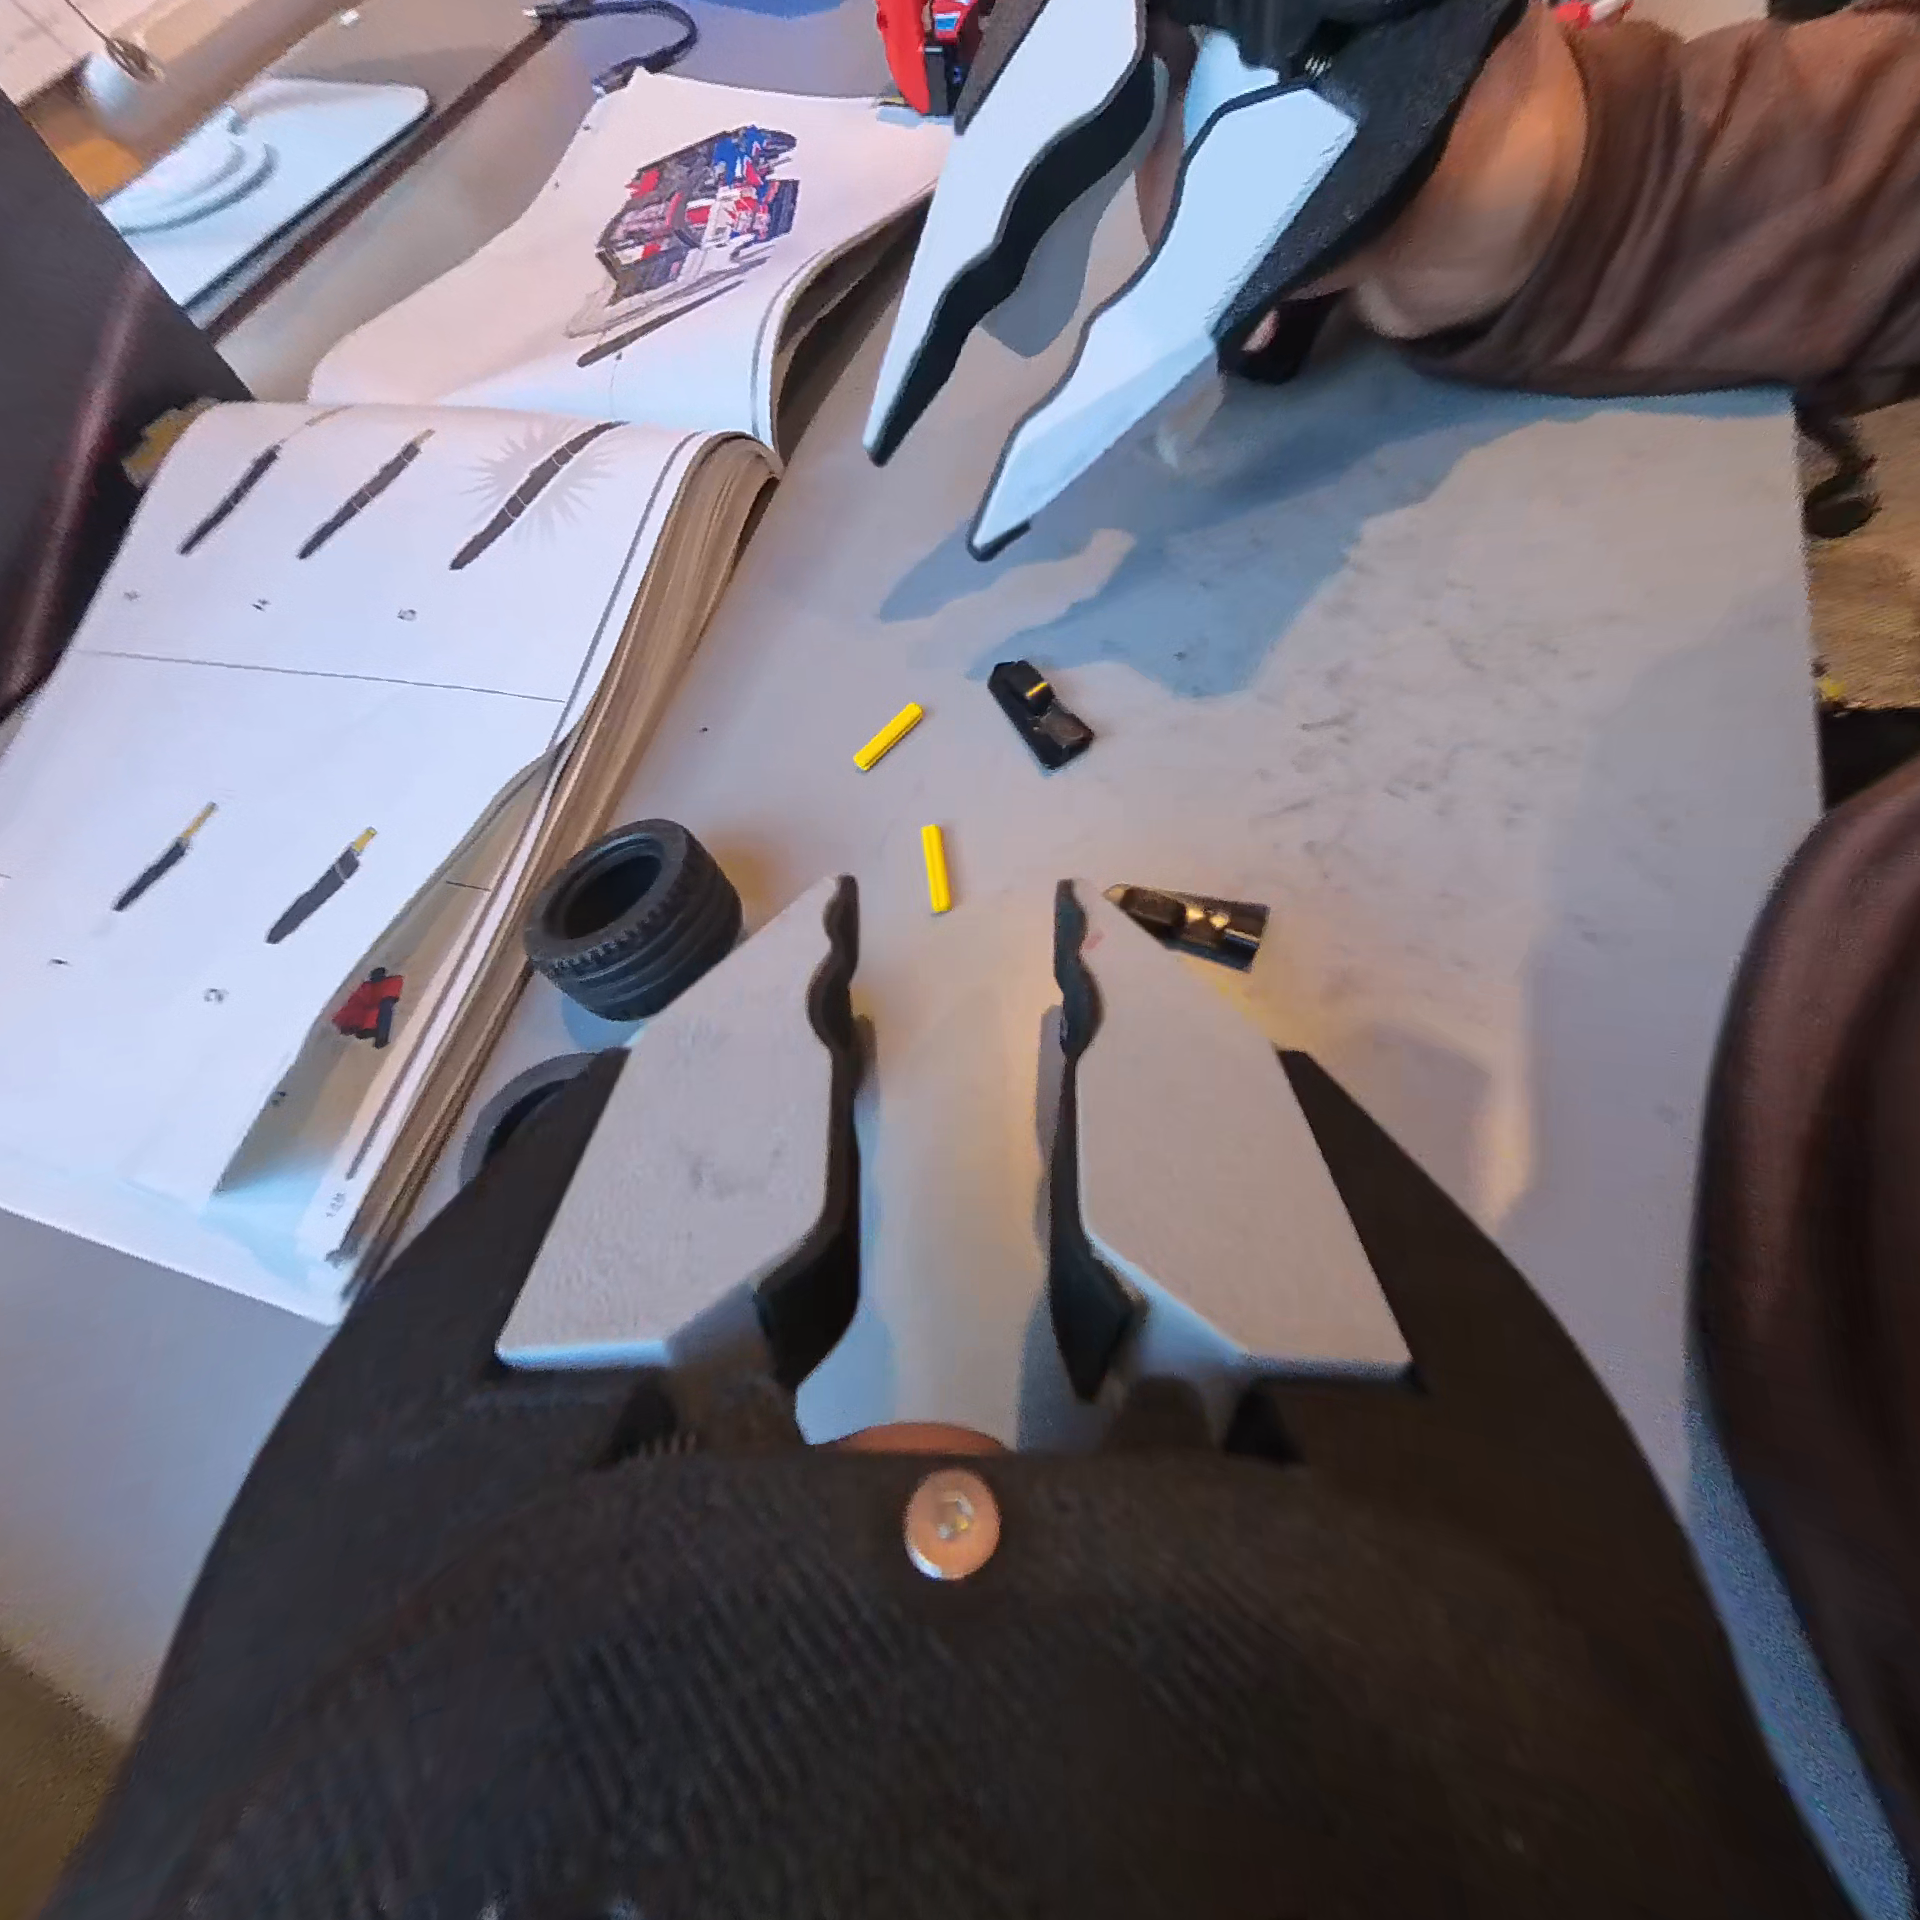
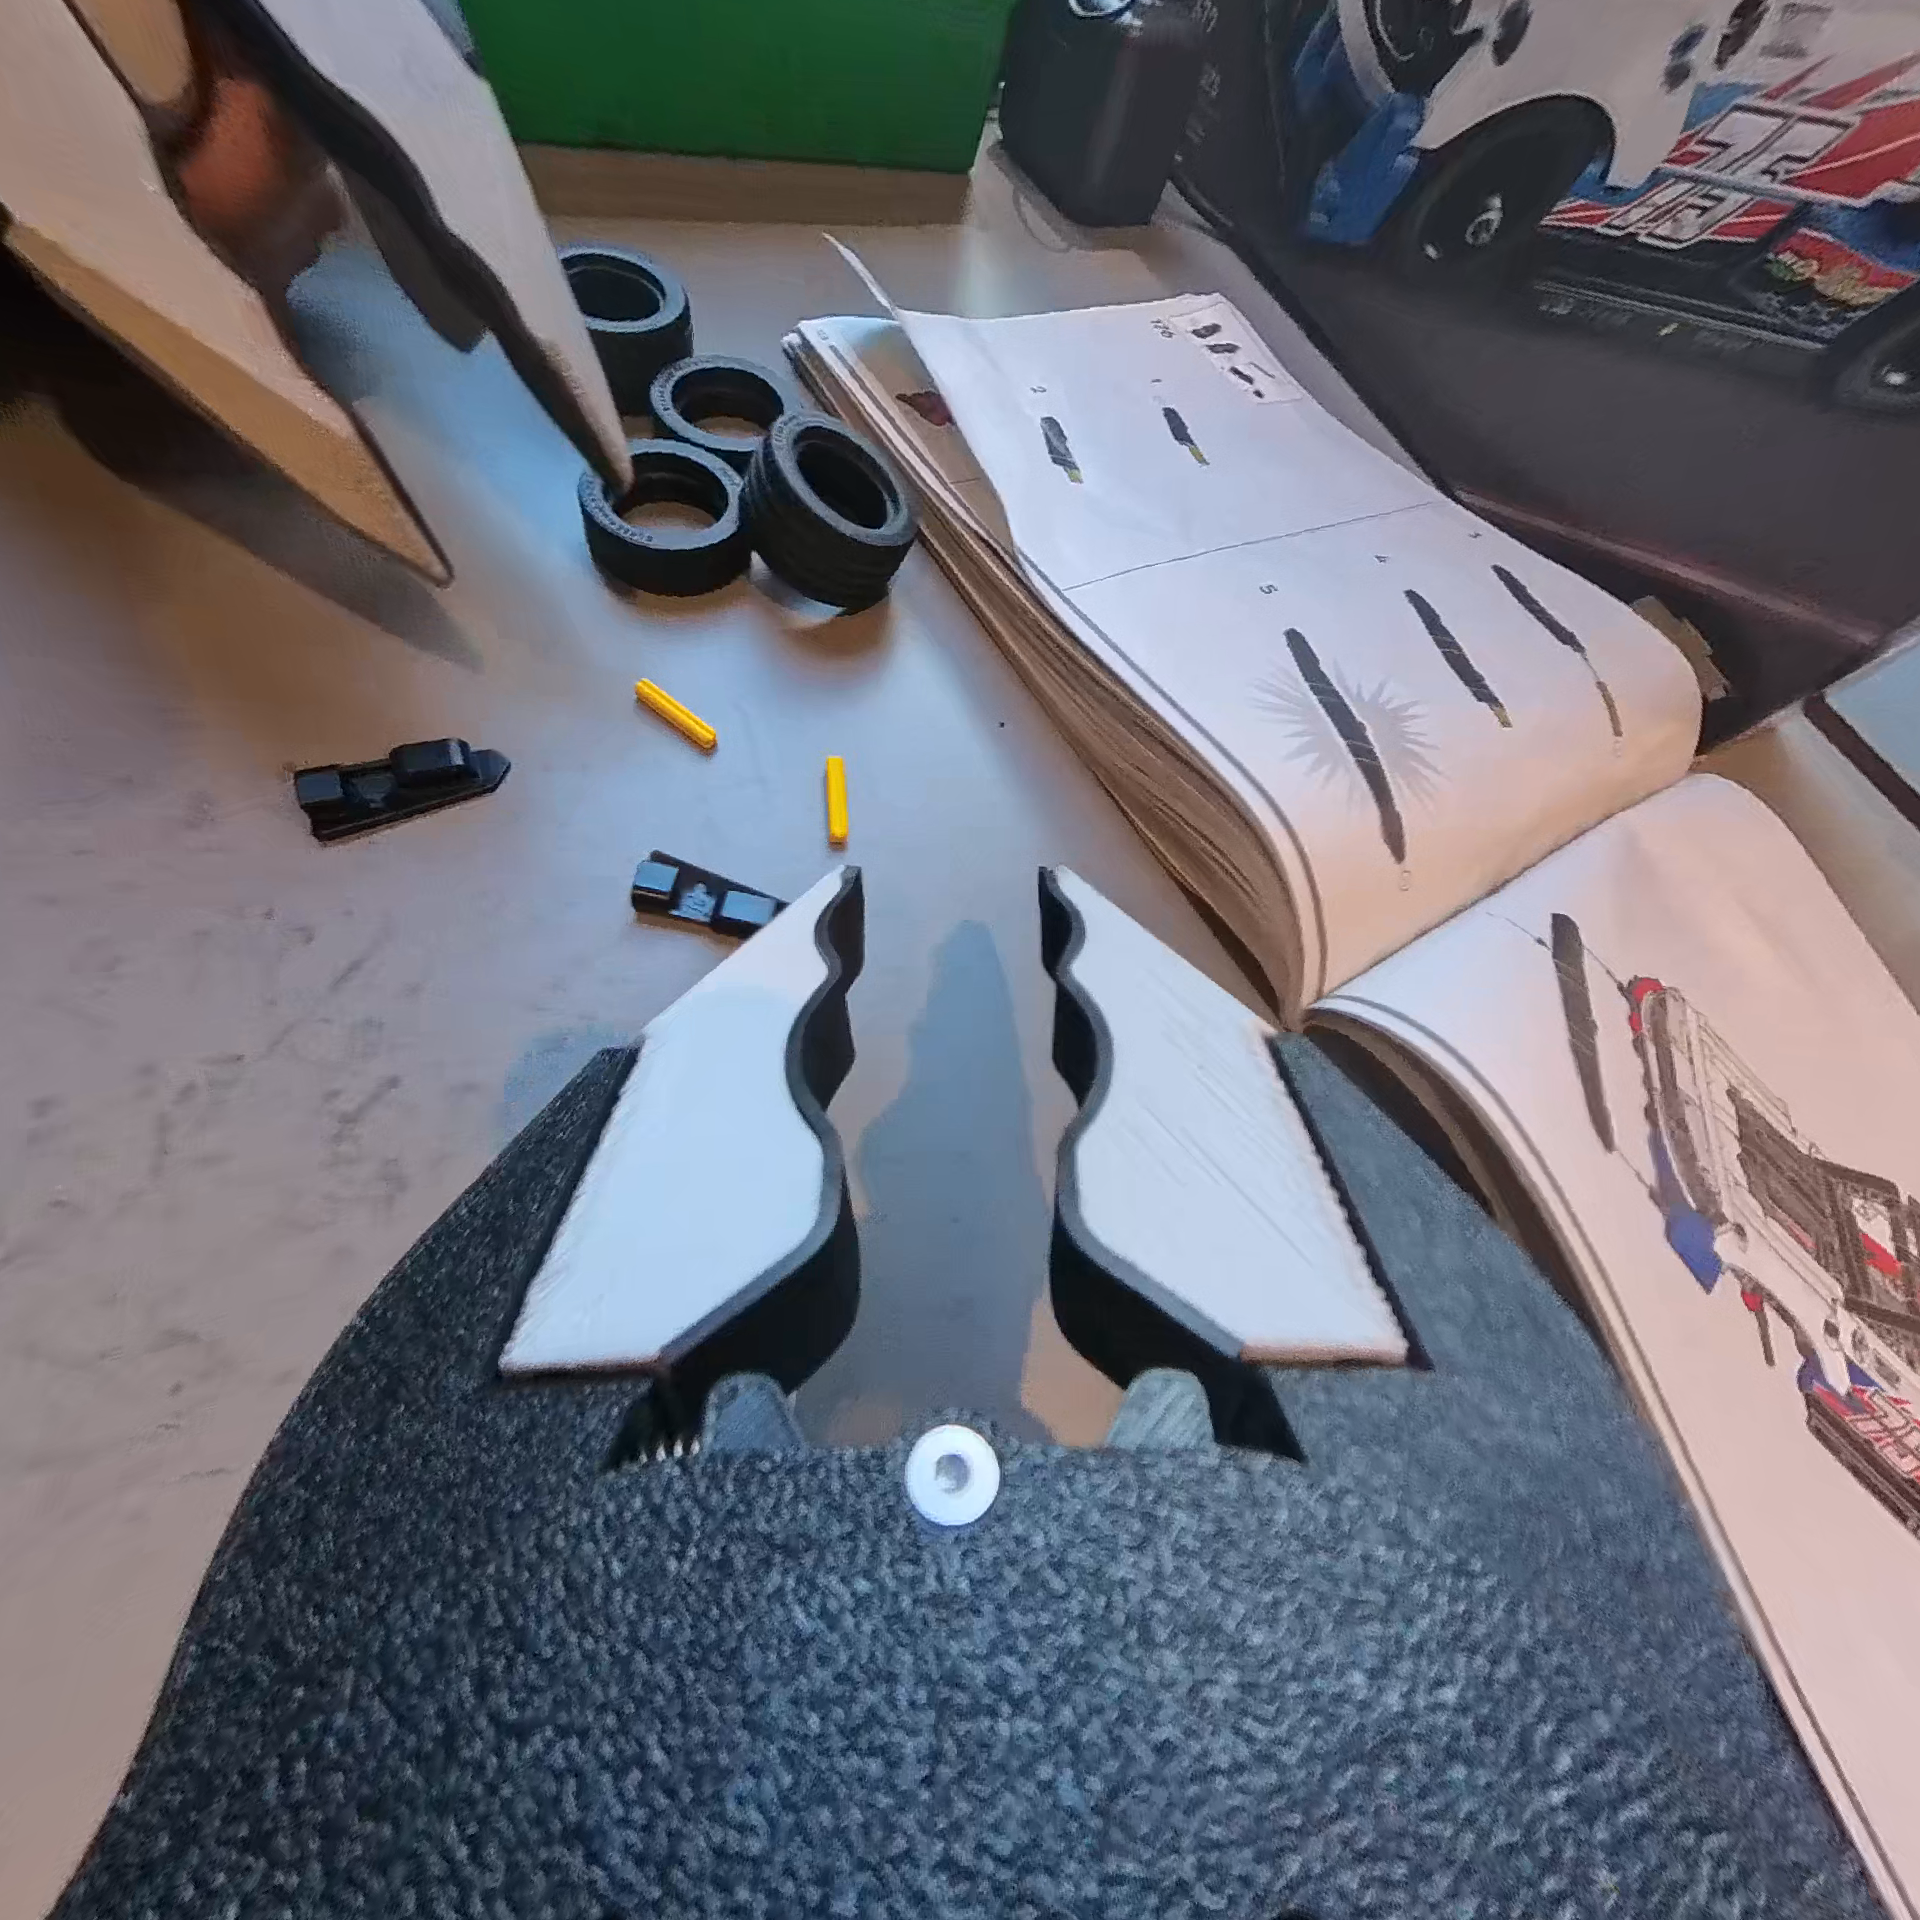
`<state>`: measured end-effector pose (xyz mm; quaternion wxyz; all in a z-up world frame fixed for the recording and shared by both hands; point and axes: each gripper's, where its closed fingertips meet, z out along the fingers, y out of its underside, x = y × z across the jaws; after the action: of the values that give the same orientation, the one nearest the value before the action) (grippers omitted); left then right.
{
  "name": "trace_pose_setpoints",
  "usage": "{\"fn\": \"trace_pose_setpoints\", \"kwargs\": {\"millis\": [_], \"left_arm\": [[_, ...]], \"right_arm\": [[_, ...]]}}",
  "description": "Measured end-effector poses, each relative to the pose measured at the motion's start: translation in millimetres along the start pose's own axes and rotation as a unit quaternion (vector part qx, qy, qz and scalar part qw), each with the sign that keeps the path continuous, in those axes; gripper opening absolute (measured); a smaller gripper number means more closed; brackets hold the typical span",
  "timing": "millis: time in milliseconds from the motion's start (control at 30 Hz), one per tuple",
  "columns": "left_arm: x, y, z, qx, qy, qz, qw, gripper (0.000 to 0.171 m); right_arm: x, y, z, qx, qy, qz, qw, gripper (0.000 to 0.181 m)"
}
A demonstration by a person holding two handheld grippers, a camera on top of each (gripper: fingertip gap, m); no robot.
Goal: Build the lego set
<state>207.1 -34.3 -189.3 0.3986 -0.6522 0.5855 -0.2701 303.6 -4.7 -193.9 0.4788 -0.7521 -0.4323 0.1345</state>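
Note:
Two yellow axle pins [image 1: 888, 736] [image 1: 936, 868] and two small black pieces [image 1: 1039, 715] [image 1: 1190, 920] lie loose on the grey table. My left gripper [image 1: 956, 888] is open and empty, with one pin just ahead of its tips and a black piece beside its right fingertip. My right gripper [image 2: 951, 878] is open and empty, facing the left one across the parts. A pin [image 2: 836, 798] lies just ahead of it and a black piece [image 2: 707, 899] lies by its left fingertip. The other pin [image 2: 675, 713] and black piece [image 2: 400, 774] lie farther off.
A thick open instruction booklet [image 1: 312, 727] [image 2: 1351, 623] lies beside the parts. Several black tyres [image 2: 831, 509] stand next to it, one by my left gripper [image 1: 632, 920]. The set's box [image 2: 1558, 156] stands behind the booklet. A sleeved arm [image 1: 1714, 208] holds the right gripper [image 1: 932, 499]. There is about 11 cm between the tips of the two grippers. My right gripper's tips are some 4 cm from the black piece [image 2: 707, 899]. Look for it in the left wrist view [image 1: 1046, 704] too. My right gripper's tips are some 5 cm from the pin [image 2: 836, 798]. It turns up in the left wrist view [image 1: 890, 737] as well.

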Motion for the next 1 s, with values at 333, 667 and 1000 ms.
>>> {"fn": "trace_pose_setpoints", "kwargs": {"millis": [333, 667, 1000], "left_arm": [[-6.7, -0.6, -3.3, -0.004, -0.028, 0.020, 0.999, 0.034], [-7.1, 12.2, 2.3, -0.040, -0.029, 0.030, 0.998, 0.033], [1.1, 16.7, 7.2, -0.052, -0.018, 0.046, 0.997, 0.032]], "right_arm": [[-1.6, 1.1, 2.0, -0.005, -0.005, 0.006, 1.000, 0.035], [-67.5, -16.4, -2.7, 0.000, -0.118, 0.068, 0.991, 0.034], [-104.2, -18.1, 10.7, -0.061, -0.104, 0.177, 0.977, 0.038]]}}
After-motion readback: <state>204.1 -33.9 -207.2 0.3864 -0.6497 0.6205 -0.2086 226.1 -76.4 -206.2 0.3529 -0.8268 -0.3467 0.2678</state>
